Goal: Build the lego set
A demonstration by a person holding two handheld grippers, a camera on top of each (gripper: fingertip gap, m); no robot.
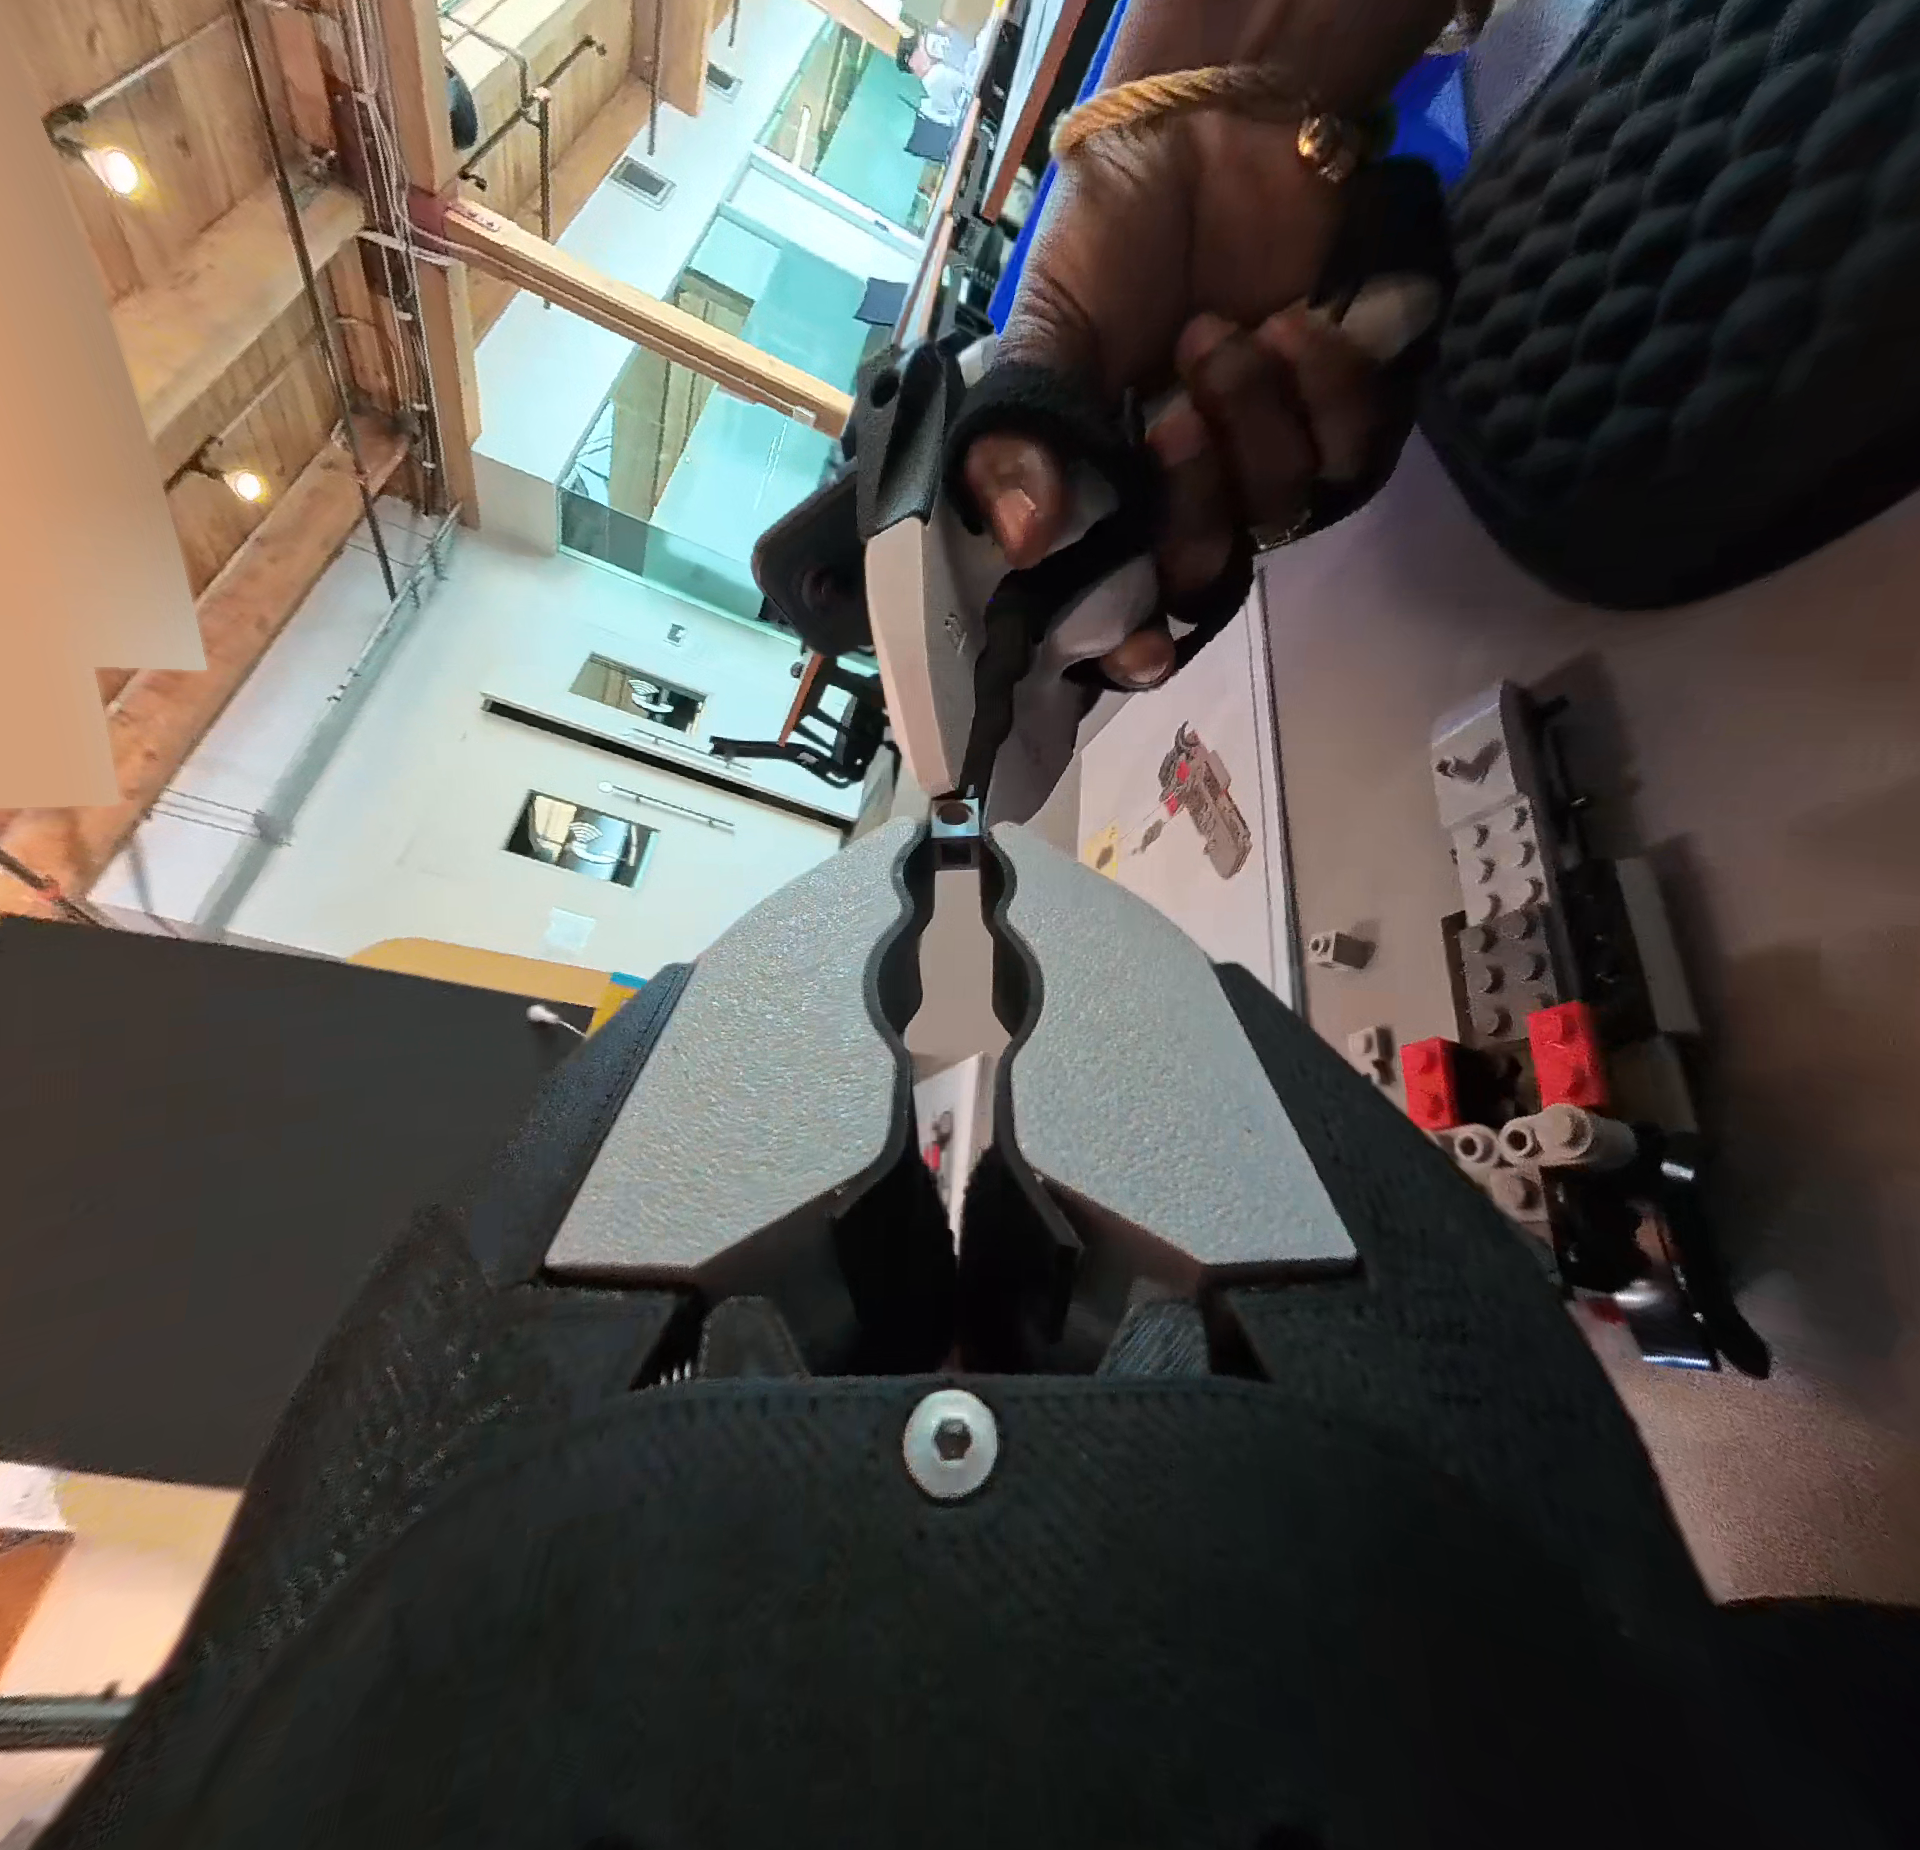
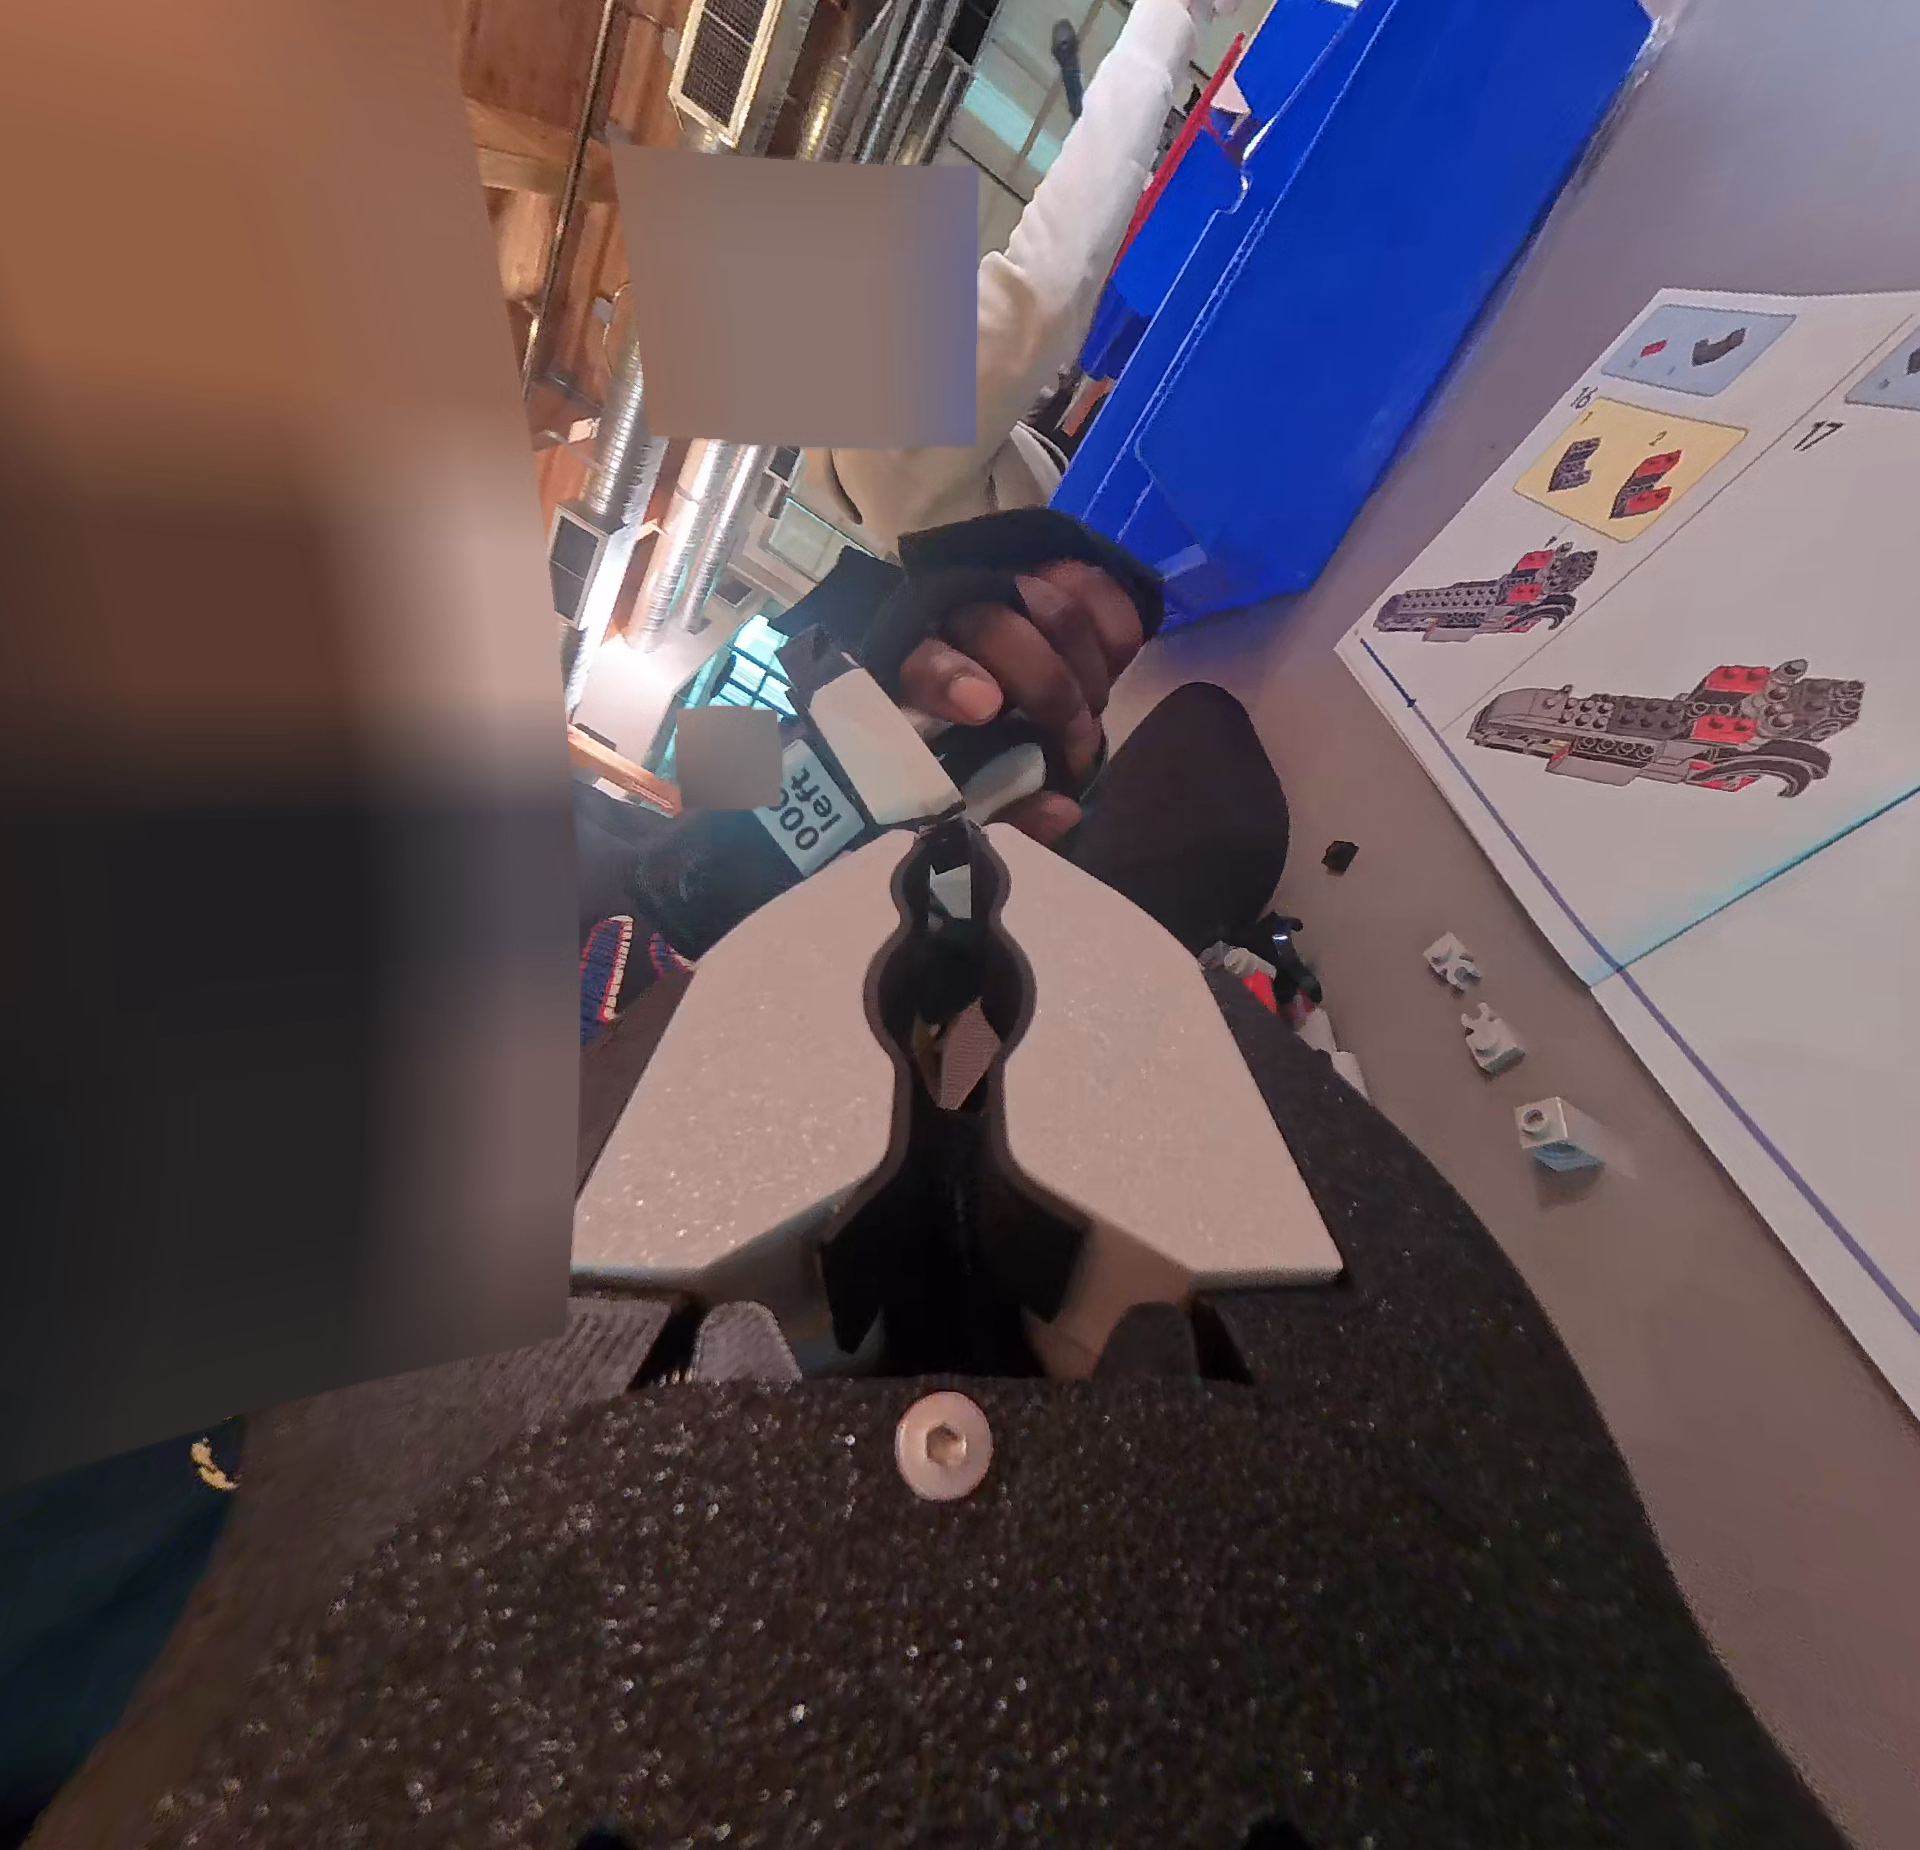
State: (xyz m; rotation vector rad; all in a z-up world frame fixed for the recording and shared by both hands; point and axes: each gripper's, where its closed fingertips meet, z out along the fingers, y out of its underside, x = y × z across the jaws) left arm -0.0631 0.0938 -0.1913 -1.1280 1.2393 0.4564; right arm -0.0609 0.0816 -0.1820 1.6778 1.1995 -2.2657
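Observation:
In the left wrist view my left gripper [image 1: 956,836] is shut on a small dark grey brick [image 1: 956,826], pinched at the very fingertips and held in the air. The right gripper [image 1: 964,788], held by a hand, comes down from above and its tip touches that brick. In the right wrist view my right gripper [image 2: 951,842] has its jaws together at the tips, against the left gripper's tip [image 2: 940,811]. I cannot tell if it pinches anything. The part-built grey, black and red lego model [image 1: 1538,979] lies on the table to the right.
An open instruction booklet [image 2: 1683,678] lies on the grey table [image 2: 1382,792]. Three small light grey pieces [image 2: 1493,1040] and a tiny black piece [image 2: 1340,855] lie beside it. A blue bin [image 2: 1351,294] stands behind. A black chair [image 1: 1714,242] is close by. A person in a cream sleeve stands in the background. The grippers are tip to tip, or close to it.

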